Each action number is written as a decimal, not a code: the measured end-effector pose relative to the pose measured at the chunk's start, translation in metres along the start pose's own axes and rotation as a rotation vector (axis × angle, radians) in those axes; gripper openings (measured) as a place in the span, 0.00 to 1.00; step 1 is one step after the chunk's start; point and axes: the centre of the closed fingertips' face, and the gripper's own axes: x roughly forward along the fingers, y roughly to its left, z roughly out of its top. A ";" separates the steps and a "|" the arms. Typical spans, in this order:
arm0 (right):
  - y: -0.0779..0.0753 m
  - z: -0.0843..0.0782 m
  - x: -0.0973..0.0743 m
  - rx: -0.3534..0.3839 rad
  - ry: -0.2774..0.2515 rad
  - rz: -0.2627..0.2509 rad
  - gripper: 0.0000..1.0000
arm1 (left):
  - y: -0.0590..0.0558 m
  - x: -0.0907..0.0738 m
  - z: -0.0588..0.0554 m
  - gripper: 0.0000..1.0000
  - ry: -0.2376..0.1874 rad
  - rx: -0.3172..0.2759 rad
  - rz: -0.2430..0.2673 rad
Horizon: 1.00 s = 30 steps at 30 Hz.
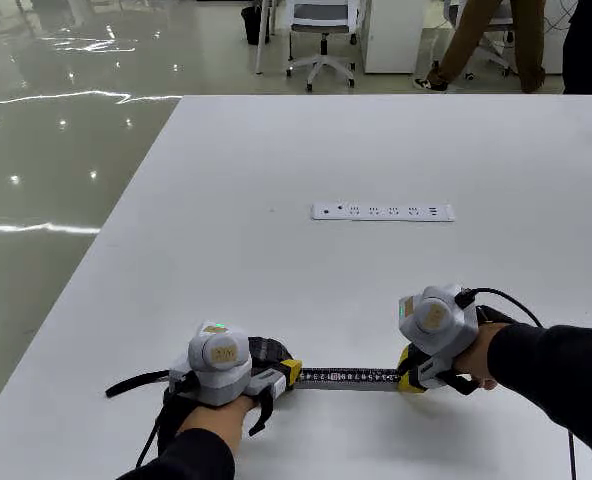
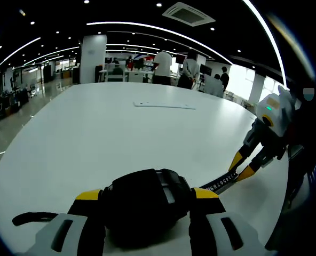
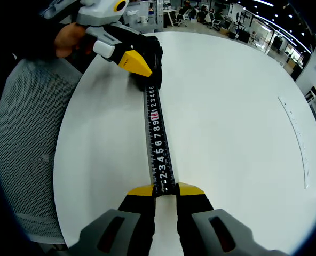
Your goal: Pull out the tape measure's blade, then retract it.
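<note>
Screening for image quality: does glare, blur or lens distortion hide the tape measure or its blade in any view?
Head view: sharp, even light; glare streaks lie on the floor. Left gripper view: fisheye bend, the tape measure a dark, featureless mass. Right gripper view: blade numerals crisp up to the right gripper, the table edge bowed.

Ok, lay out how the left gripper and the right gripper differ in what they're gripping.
The left gripper is clamped on the black tape measure case, while the right gripper pinches the end of the blade. The left gripper's jaws stand wide around the case; the right gripper's nearly meet on the thin blade. Both have yellow jaw tips and sit low over the white table.
</note>
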 end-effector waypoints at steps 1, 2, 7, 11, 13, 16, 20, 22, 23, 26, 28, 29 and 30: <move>0.000 0.001 0.000 -0.001 -0.001 0.001 0.09 | 0.000 0.000 0.000 0.60 0.000 0.000 -0.001; 0.000 0.001 0.001 -0.003 -0.003 0.002 0.09 | 0.000 0.000 0.000 0.60 0.001 0.000 -0.001; 0.001 0.005 0.003 -0.021 -0.008 0.005 0.09 | 0.000 0.000 0.000 0.60 0.002 0.000 -0.004; 0.002 0.008 0.004 -0.037 -0.012 0.008 0.09 | 0.000 0.000 0.000 0.60 0.002 -0.001 -0.005; 0.002 0.009 0.005 -0.043 -0.012 0.008 0.10 | 0.000 0.000 0.000 0.60 0.002 -0.002 -0.005; 0.002 0.011 0.006 -0.048 -0.014 0.010 0.10 | 0.000 0.000 0.000 0.60 0.002 -0.003 -0.006; 0.004 0.014 0.007 -0.059 -0.018 0.012 0.10 | 0.000 0.000 0.000 0.60 0.002 -0.003 -0.007; 0.004 0.015 0.007 -0.056 -0.021 0.010 0.11 | 0.000 0.000 0.000 0.60 0.002 -0.003 -0.007; 0.003 0.015 0.007 -0.062 -0.023 0.008 0.11 | 0.000 0.000 0.000 0.60 0.003 -0.003 -0.007; 0.003 0.015 0.007 -0.060 -0.029 0.003 0.11 | 0.000 -0.001 0.000 0.60 0.003 -0.003 -0.007; 0.003 0.014 0.007 -0.040 -0.041 0.000 0.12 | 0.000 0.000 0.000 0.60 0.003 -0.004 -0.007; 0.003 0.014 0.007 -0.041 -0.046 0.001 0.12 | 0.000 0.000 0.000 0.60 0.003 -0.003 -0.007; 0.003 0.014 0.007 -0.045 -0.052 0.001 0.12 | 0.000 0.000 -0.001 0.60 0.003 -0.004 -0.007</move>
